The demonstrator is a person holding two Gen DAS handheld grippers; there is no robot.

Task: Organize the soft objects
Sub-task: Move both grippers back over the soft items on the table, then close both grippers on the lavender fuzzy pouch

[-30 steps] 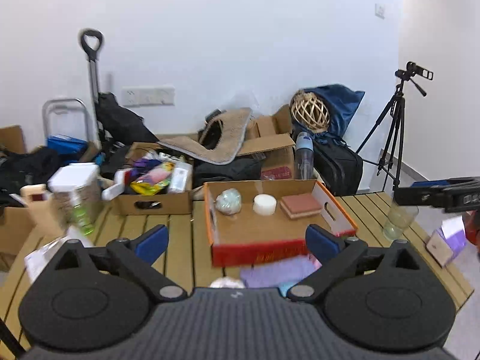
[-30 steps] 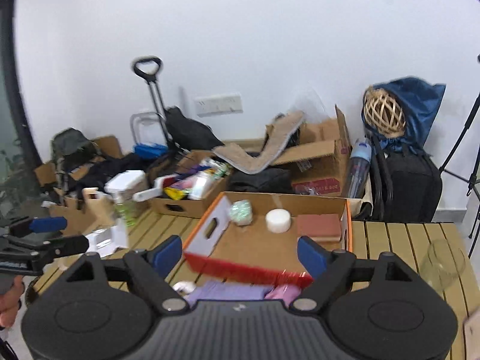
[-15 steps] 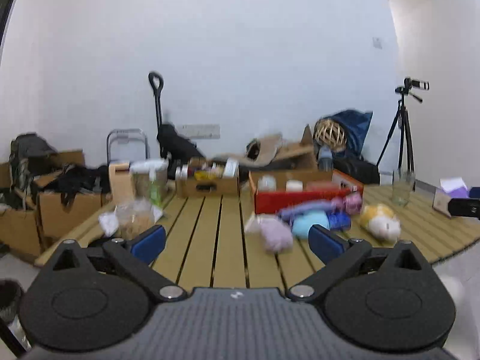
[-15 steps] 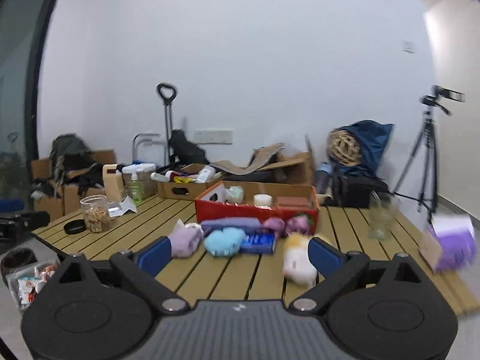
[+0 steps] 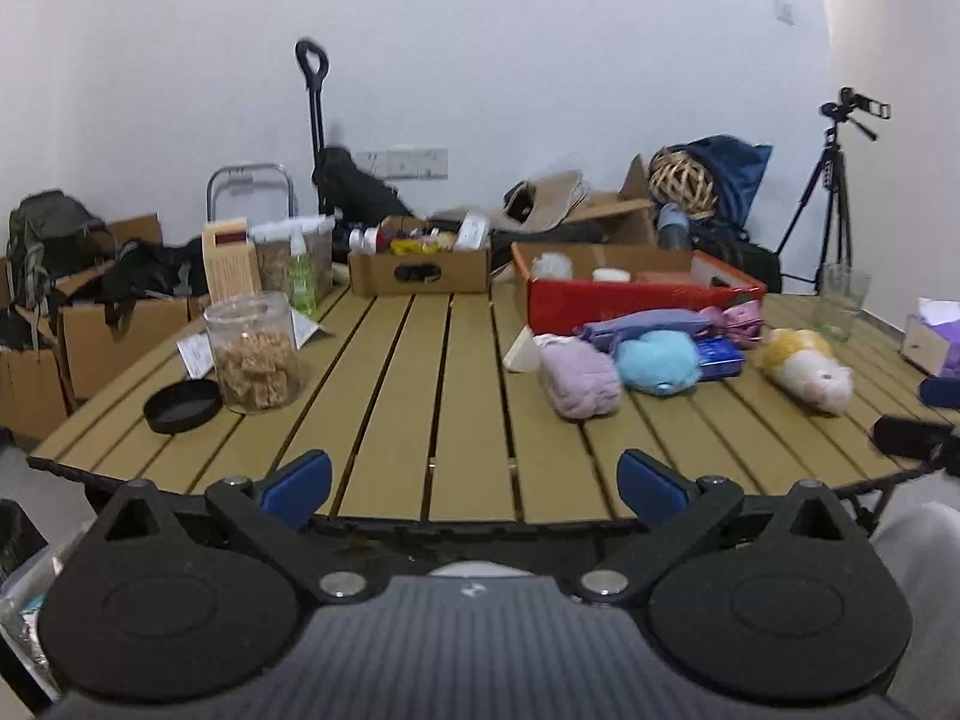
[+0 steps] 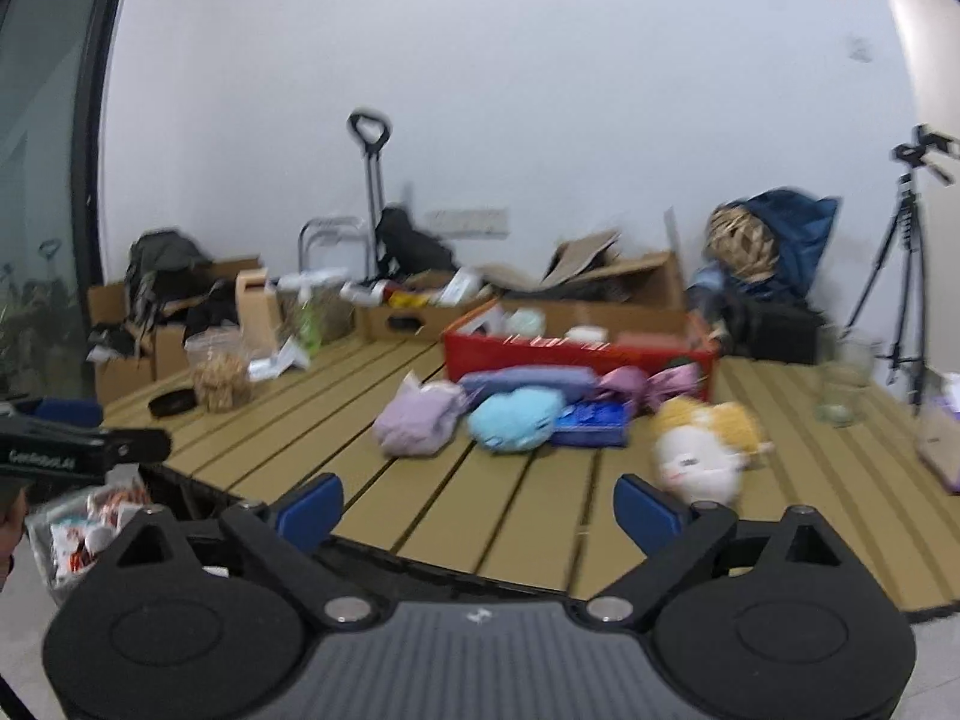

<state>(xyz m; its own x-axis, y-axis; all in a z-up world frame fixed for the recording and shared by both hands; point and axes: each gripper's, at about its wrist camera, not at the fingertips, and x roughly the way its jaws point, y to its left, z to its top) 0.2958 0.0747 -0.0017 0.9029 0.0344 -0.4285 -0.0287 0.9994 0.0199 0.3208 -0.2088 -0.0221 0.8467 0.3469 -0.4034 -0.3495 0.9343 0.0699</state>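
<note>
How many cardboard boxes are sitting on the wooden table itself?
2: a plain brown box at the far edge, and a red-sided box beside it behind the toys. Others may be hidden.

Soft toys [image 6: 516, 420] (blurred), wooden table [image 6: 480, 516]

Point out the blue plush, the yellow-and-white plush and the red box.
blue plush [image 5: 657, 361], left wrist view, middle of its body.
yellow-and-white plush [image 5: 807, 369], left wrist view, its back.
red box [image 5: 636, 303], left wrist view, front wall.
</note>
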